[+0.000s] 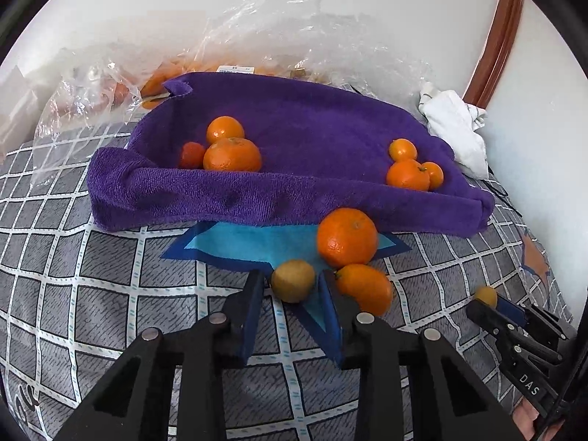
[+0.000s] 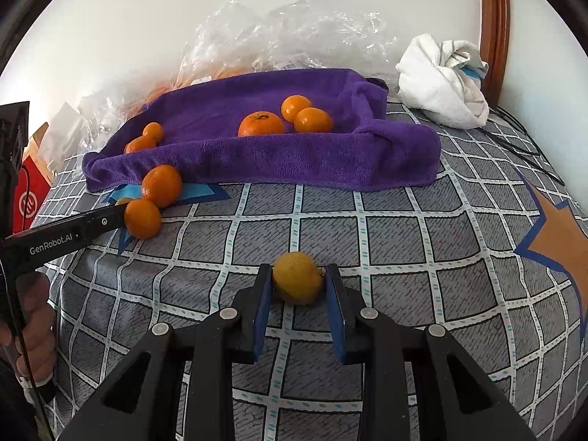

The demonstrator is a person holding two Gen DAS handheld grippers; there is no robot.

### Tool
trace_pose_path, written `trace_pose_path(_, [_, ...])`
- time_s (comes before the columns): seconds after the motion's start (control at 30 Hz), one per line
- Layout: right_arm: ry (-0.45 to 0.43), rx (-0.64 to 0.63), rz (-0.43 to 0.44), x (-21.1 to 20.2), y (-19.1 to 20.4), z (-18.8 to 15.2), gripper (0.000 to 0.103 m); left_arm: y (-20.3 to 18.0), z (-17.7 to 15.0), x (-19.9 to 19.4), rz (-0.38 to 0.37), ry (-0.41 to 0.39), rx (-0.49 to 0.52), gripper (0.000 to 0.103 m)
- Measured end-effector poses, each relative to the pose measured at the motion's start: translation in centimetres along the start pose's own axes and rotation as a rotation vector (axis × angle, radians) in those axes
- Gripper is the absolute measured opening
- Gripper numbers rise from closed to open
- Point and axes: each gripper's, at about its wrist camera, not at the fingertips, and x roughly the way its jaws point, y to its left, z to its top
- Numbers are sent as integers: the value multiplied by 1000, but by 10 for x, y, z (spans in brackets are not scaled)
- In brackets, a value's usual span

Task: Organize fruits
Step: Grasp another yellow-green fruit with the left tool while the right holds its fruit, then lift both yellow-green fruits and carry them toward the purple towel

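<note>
- The left wrist camera sits just behind the left gripper (image 1: 292, 286) and looks forward and down along its fingers, low and near to the bed cover (image 1: 110, 286).
- The right wrist camera looks the same way from behind the right gripper (image 2: 297, 283), placed more to the right.
- Both views share the purple towel (image 1: 312, 128) (image 2: 294, 158), the plastic bag (image 1: 257, 29) (image 2: 275, 33), the white cloth (image 1: 455, 125) (image 2: 441, 81) and the wall behind.
- Each camera sees the other gripper at its edge.

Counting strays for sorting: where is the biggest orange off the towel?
In the left wrist view, the big orange lies right of centre on the bedsheet, against the purple towel's front edge.
</note>
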Motion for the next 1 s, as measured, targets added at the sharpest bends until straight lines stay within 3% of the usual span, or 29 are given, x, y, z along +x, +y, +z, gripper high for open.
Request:
trace_pose_path(0.1, [0,1,1,0,0,0,29,-2,-2,-3,12,-1,26,24])
trace_pose_path(0.23, [1,1,3,0,0,0,29,3,-9,-14,83,-8,68,24])
trace_pose_path(0.43, [2,-16,-9,0,1,0,29,38,-20,-30,13,-5,-65,24])
trace_pose_path(1.0, [8,-30,-14,0,3,-1,28,37,-29,-31,50,-29,-81,24])
